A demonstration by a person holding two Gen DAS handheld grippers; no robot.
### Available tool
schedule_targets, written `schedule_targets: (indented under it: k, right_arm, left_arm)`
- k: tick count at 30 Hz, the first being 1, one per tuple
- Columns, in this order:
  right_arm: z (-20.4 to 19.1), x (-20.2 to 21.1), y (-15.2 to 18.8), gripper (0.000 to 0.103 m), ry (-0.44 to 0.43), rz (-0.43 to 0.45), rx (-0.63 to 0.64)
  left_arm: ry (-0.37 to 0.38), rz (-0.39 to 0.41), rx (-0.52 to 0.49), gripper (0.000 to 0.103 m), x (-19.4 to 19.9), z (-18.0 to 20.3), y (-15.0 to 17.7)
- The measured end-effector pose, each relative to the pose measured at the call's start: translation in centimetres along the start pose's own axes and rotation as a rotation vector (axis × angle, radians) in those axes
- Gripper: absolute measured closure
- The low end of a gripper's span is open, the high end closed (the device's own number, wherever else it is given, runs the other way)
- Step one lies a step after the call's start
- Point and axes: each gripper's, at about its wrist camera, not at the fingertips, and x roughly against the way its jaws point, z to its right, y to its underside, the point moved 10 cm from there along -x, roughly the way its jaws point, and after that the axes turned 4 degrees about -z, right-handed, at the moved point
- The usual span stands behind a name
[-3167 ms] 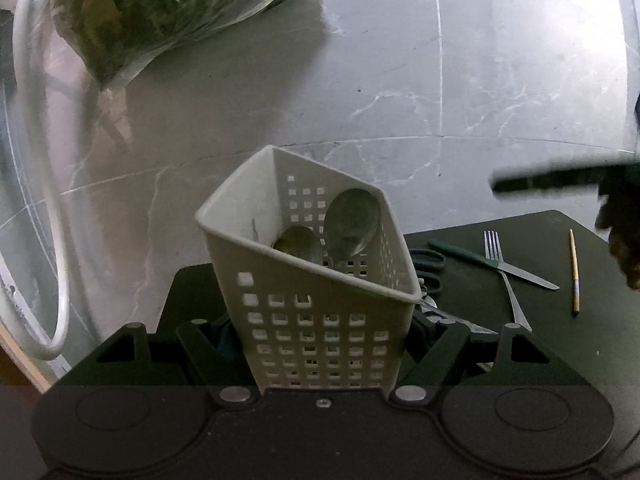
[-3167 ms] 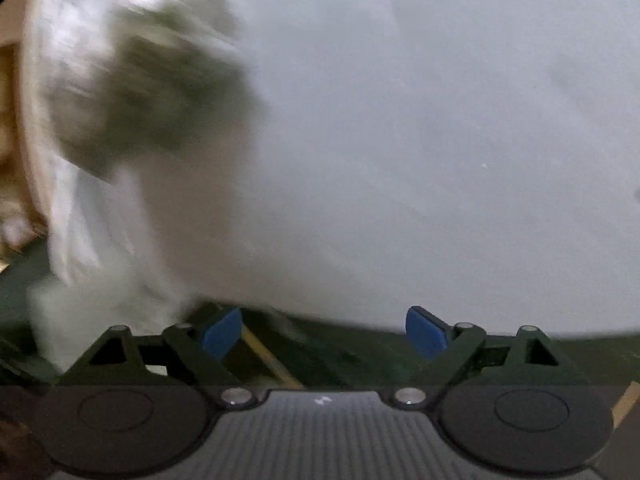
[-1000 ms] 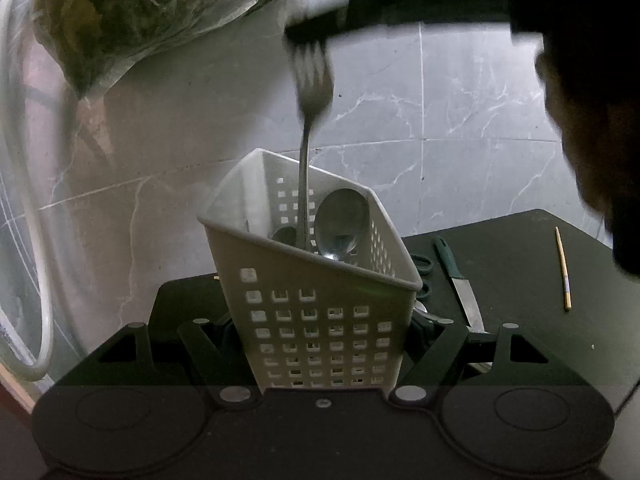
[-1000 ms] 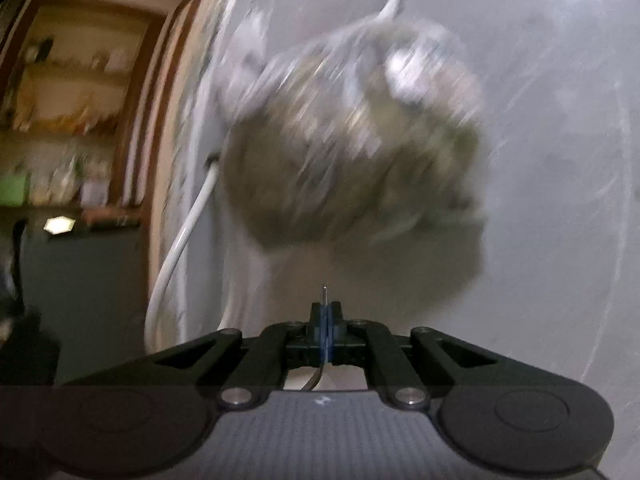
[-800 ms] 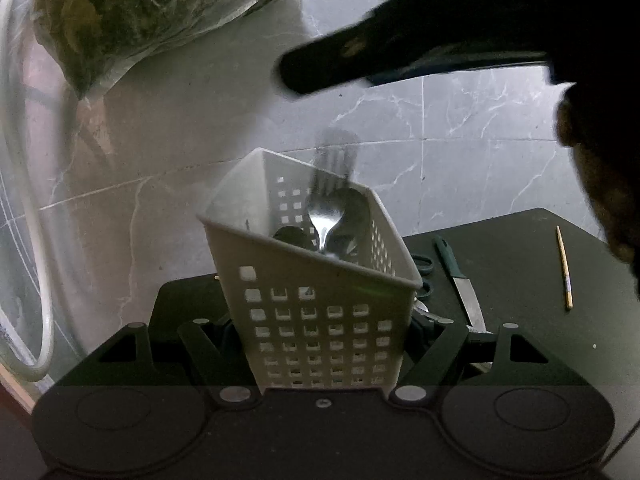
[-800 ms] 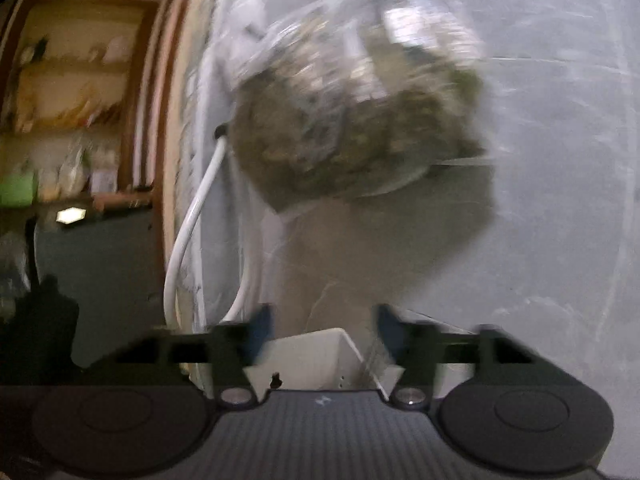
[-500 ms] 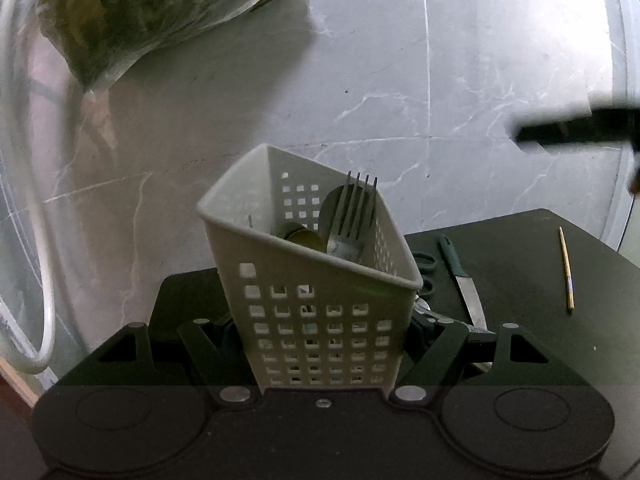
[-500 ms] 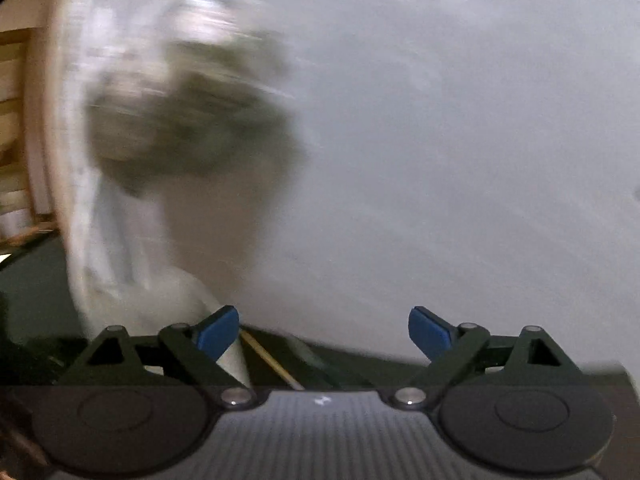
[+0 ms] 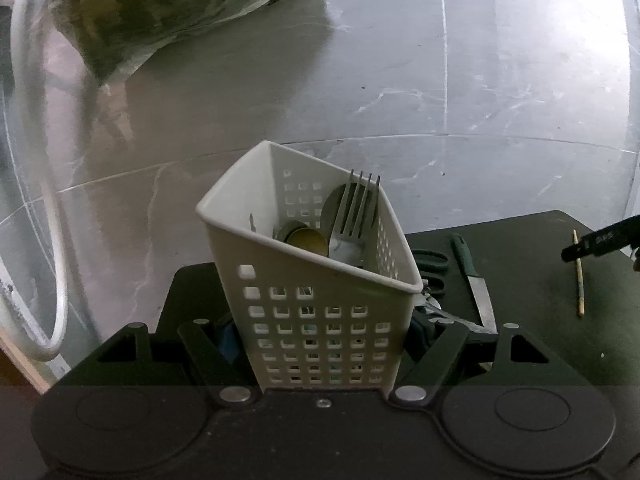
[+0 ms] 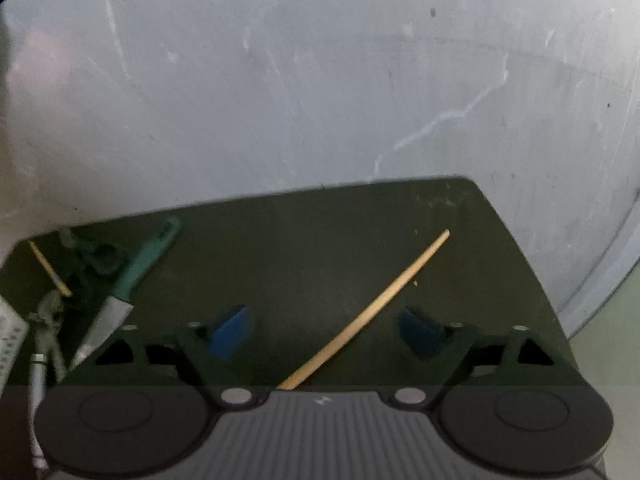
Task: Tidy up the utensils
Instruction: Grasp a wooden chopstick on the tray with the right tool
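Note:
My left gripper [image 9: 322, 332] is shut on a white perforated utensil basket [image 9: 320, 312] and holds it upright on the dark table [image 9: 532, 264]. Inside stand a fork [image 9: 356, 216], tines up, and spoons [image 9: 304, 238]. My right gripper [image 10: 326, 334] is open and empty, low over the table [image 10: 320, 232], with a wooden chopstick [image 10: 372, 304] lying between its blue pads [image 10: 230, 332]. That chopstick also shows in the left wrist view [image 9: 579, 276], with a right finger [image 9: 600, 244] above it.
A green-handled knife [image 10: 128, 280] [image 9: 474, 284], green-handled scissors [image 10: 96, 260] [image 9: 430, 264] and a second chopstick [image 10: 50, 268] lie on the table's left part. A plastic bag [image 9: 168, 8] and white hose [image 9: 40, 200] lie on the marble floor beyond.
The right gripper dropped the fork into the basket, opened, swung away to the right and came down over the chopstick. The left gripper and basket have not moved.

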Motion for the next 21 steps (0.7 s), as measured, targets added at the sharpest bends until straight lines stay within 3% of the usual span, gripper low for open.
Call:
schedule_targets:
  k: [7,8,12,21]
  right_arm:
    - [-1.0,-1.7,-0.2,0.028,0.023,-0.011,0.000]
    - [-1.1,-1.7,-0.3,0.034,0.025,-0.003,0.001]
    - [-2.4,-1.8,-0.8,0.077,0.018,0.019,0.027]
    - [-9.3,-2.6,-1.4,0.091,-0.114,0.015,0.074]
  left_arm:
    - [-0.020,-0.002,0.017,0.025,-0.1,0.4,-0.1]
    - [-0.021,-0.002,0.019,0.025,0.0,0.3,-0.1]
    - [-0.024,-0.004,0.023,0.025,0.1,0.4,-0.1]
    - [-0.034,-0.004,0.031,0.025,0.1,0.3,0.0]
